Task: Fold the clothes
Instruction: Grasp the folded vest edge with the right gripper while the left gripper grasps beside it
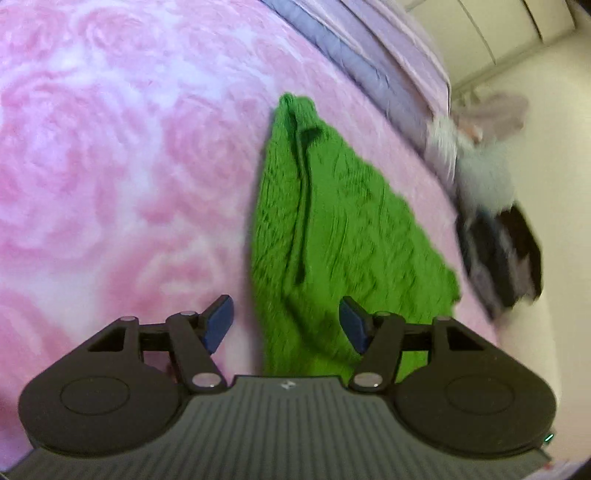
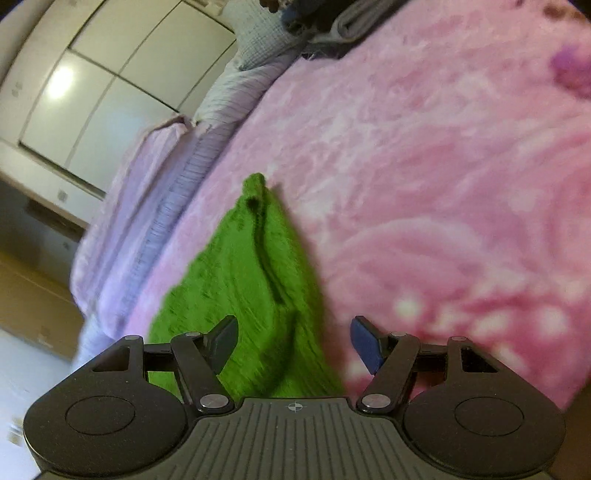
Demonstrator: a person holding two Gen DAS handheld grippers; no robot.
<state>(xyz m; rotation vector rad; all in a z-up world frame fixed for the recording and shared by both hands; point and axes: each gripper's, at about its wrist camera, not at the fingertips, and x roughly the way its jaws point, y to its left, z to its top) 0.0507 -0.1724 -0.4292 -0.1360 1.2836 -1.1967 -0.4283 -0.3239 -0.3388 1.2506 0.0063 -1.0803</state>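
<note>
A bright green knitted garment (image 1: 343, 236) lies flat on a pink rose-patterned blanket (image 1: 110, 166), with a dark fold line running along its length. My left gripper (image 1: 286, 321) hovers open over the garment's near end, nothing between its blue pads. In the right wrist view the same green garment (image 2: 243, 280) stretches away from me on the pink blanket (image 2: 443, 184). There my right gripper (image 2: 295, 345) stands open above the garment's near edge, holding nothing. Both views are motion-blurred.
A lilac and grey striped bedsheet (image 1: 369, 62) edges the bed. A pile of grey and dark clothes (image 1: 495, 229) sits at the bed's right edge. White wardrobe doors (image 2: 92, 85) stand beyond the bed; more dark clothes (image 2: 325, 18) lie at the far end.
</note>
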